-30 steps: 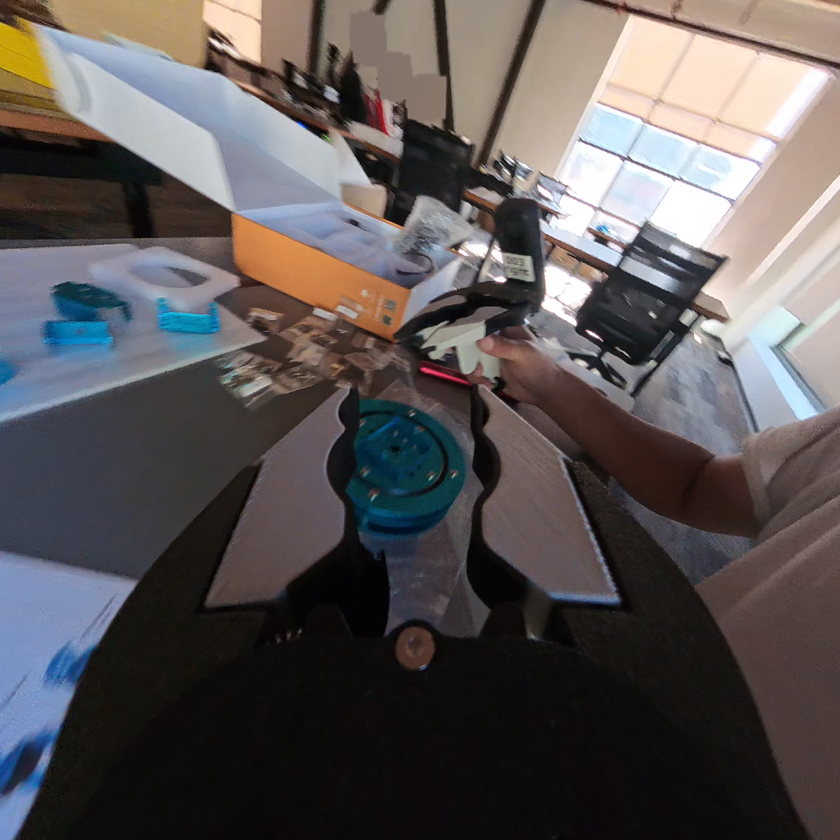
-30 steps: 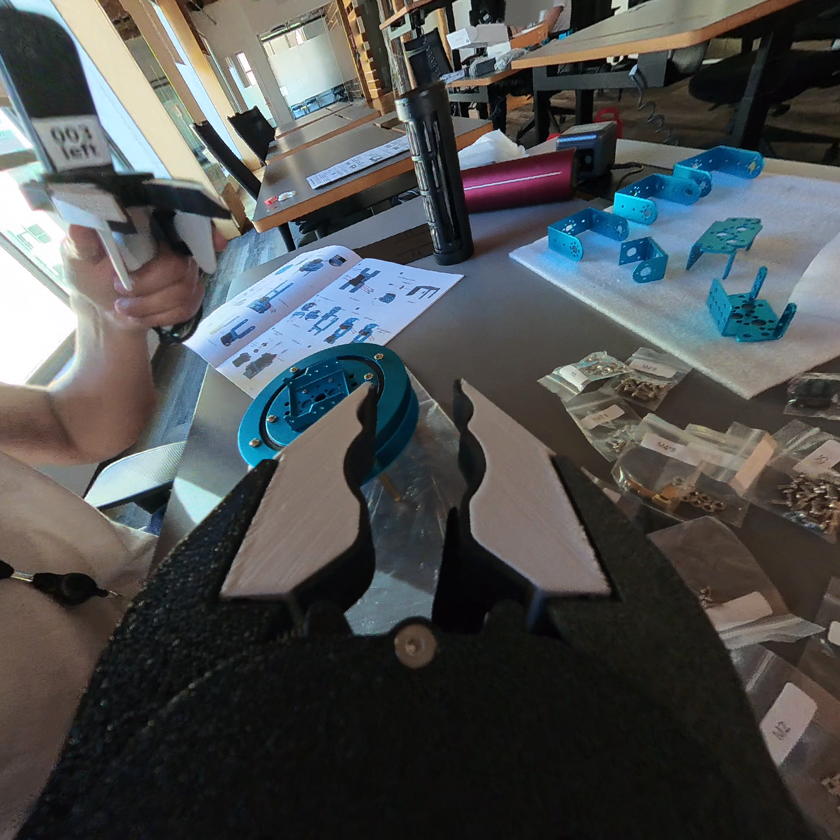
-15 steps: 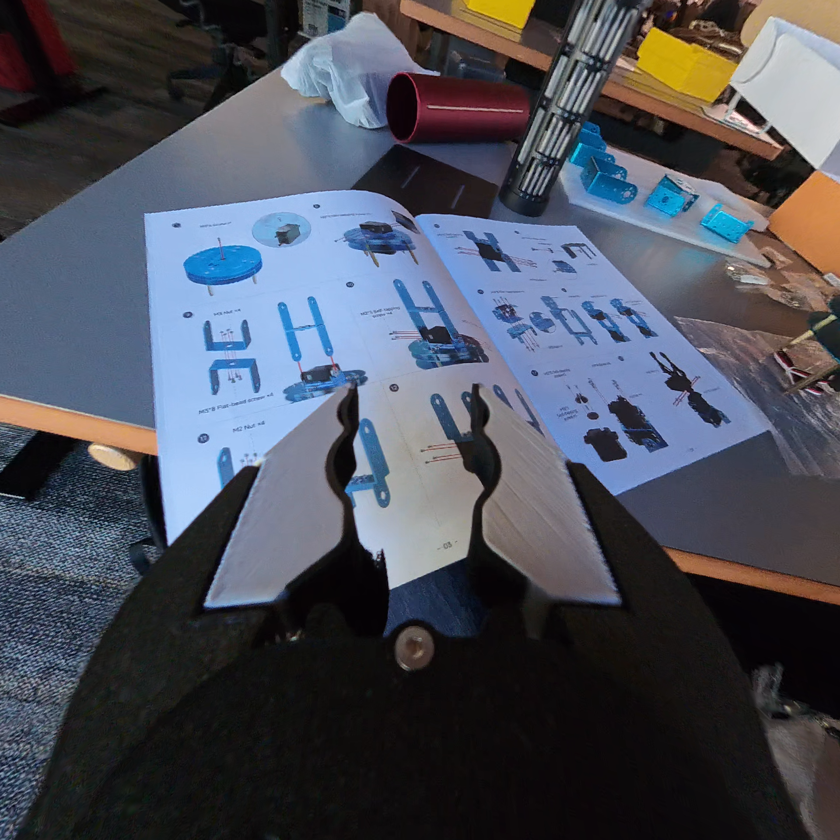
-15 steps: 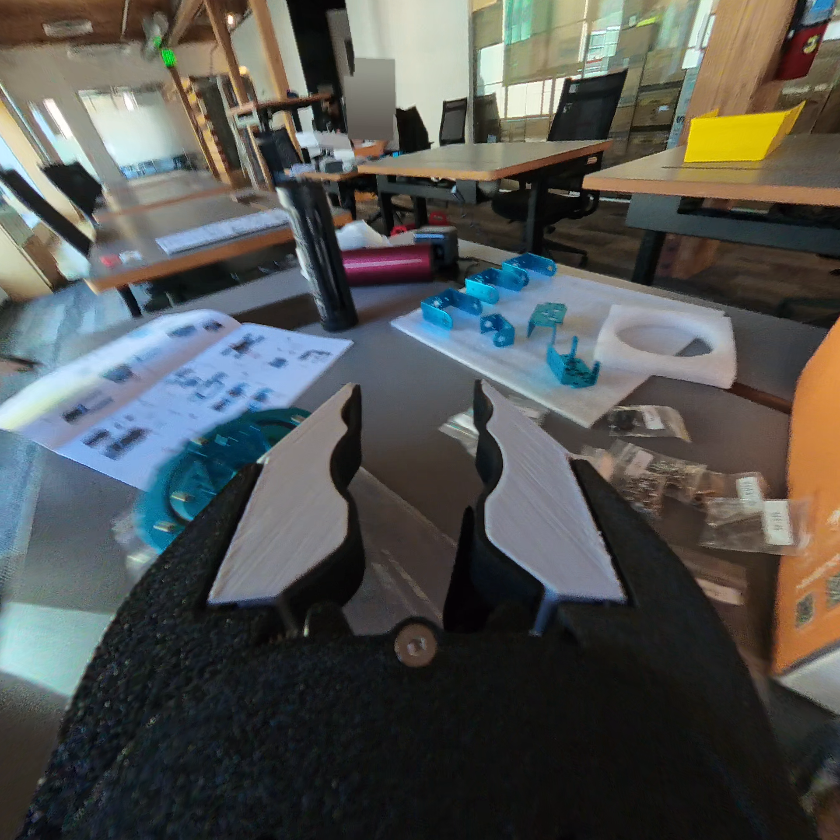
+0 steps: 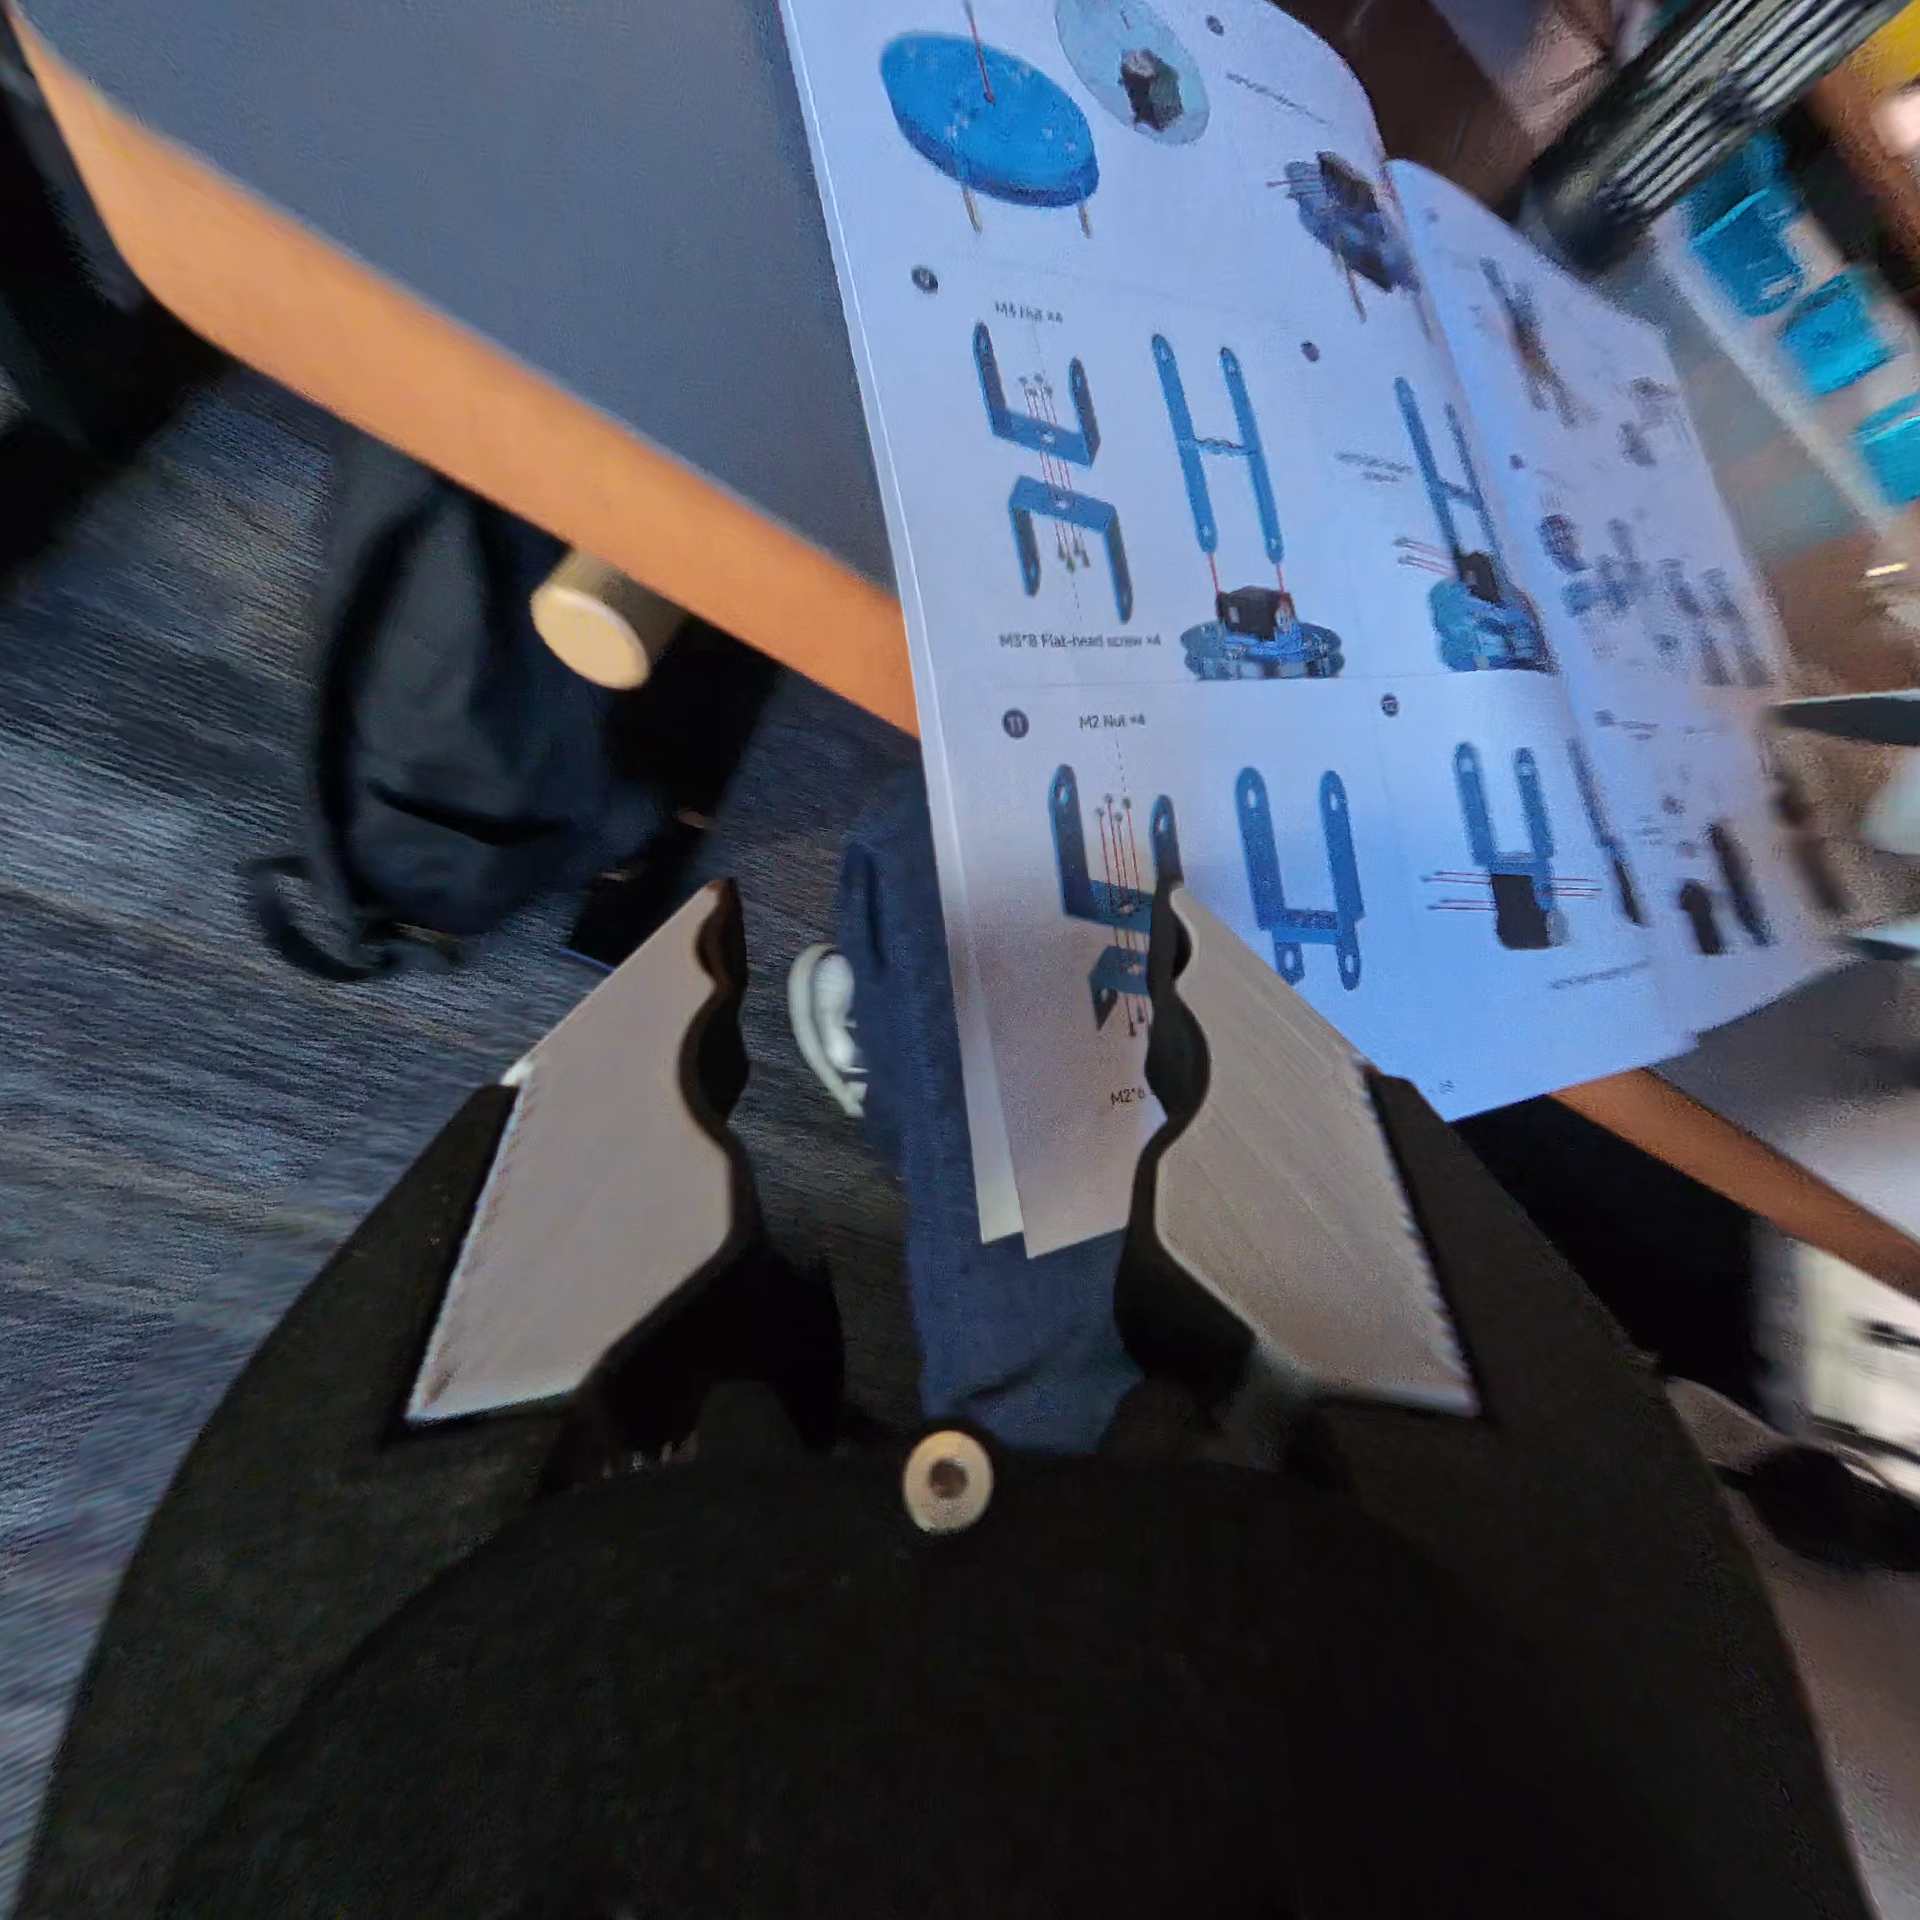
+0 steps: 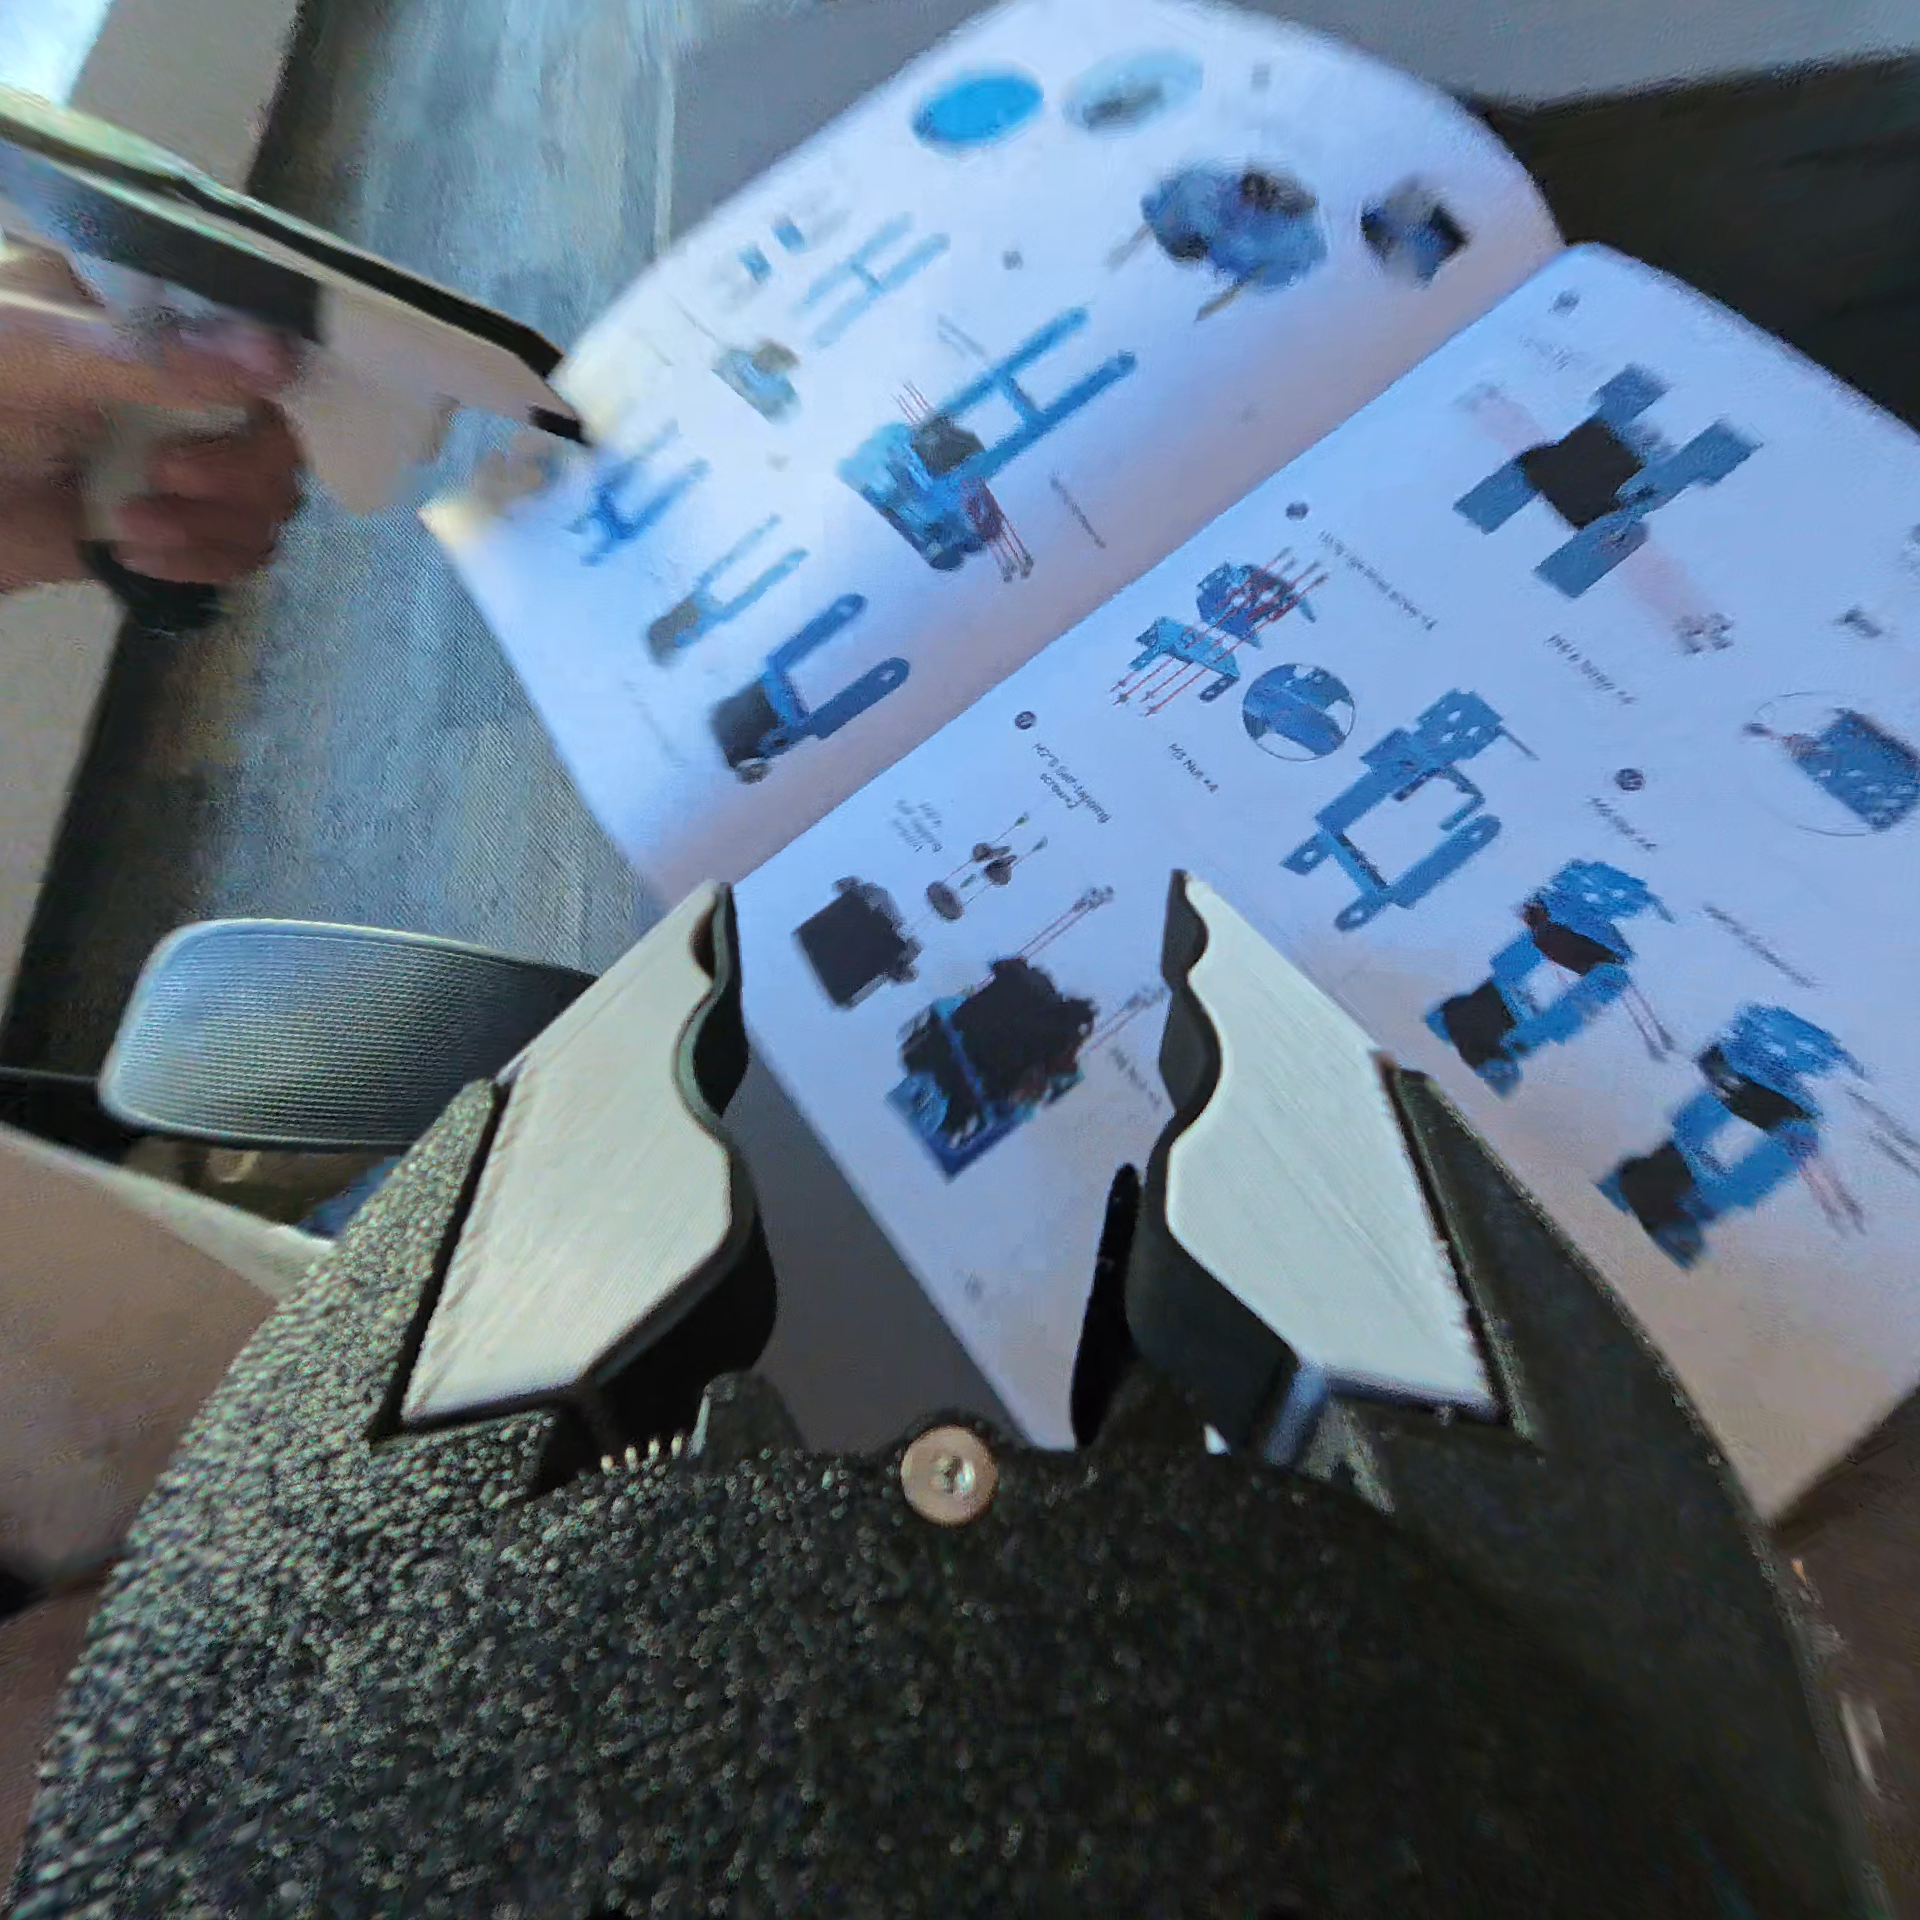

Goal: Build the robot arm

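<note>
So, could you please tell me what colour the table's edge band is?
Orange-brown, on the table edge bordering a grey top; clearest in the left wrist view.

The booklet (image 6: pixel 1299 623) is blurred, its far pages cut off; the left gripper (image 6: pixel 551 416) smeared.

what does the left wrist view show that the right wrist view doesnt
Only the left wrist view shows the table's orange edge, a dark bag on the carpet below, and blue brackets far right. Only the right wrist view shows a chair armrest and the left gripper at the booklet's corner. Both show the open instruction booklet, each gripper open over it.
</note>
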`<action>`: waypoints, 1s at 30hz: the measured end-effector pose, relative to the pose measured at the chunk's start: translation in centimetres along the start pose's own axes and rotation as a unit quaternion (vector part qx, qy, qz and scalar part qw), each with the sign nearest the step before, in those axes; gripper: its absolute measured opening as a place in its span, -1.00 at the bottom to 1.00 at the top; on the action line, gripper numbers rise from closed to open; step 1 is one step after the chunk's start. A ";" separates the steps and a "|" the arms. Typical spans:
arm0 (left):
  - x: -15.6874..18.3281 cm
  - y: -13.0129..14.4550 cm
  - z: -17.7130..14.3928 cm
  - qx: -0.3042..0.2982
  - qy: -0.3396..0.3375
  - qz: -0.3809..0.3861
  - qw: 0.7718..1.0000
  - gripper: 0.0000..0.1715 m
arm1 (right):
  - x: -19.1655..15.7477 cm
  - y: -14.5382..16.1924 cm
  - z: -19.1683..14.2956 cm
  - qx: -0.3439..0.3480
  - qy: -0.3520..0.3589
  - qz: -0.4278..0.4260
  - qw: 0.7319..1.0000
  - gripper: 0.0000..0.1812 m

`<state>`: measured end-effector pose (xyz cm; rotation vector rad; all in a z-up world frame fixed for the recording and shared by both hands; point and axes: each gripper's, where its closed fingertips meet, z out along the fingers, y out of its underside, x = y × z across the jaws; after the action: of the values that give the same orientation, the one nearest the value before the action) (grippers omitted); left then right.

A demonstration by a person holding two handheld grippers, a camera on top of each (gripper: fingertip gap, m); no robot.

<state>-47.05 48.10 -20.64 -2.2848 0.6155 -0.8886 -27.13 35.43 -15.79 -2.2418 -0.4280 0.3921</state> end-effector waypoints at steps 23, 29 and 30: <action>0.3 -12.9 -0.8 0.136 -0.062 0.133 0.980 -0.59 | 6.3 -5.0 -2.1 0.106 0.023 0.045 0.993 -0.24; 9.7 -12.6 4.7 0.131 0.012 0.166 0.977 -0.52 | 6.6 -5.1 -2.0 0.134 0.014 0.055 0.989 -0.25; 10.1 -12.2 5.9 0.117 0.013 0.156 0.981 -0.52 | 6.2 -4.9 -1.6 0.129 0.007 0.052 0.990 -0.26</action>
<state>-33.67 52.83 -11.39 -1.9059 0.8088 -0.7917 -21.79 40.05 -11.91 -2.0180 -0.2384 0.4579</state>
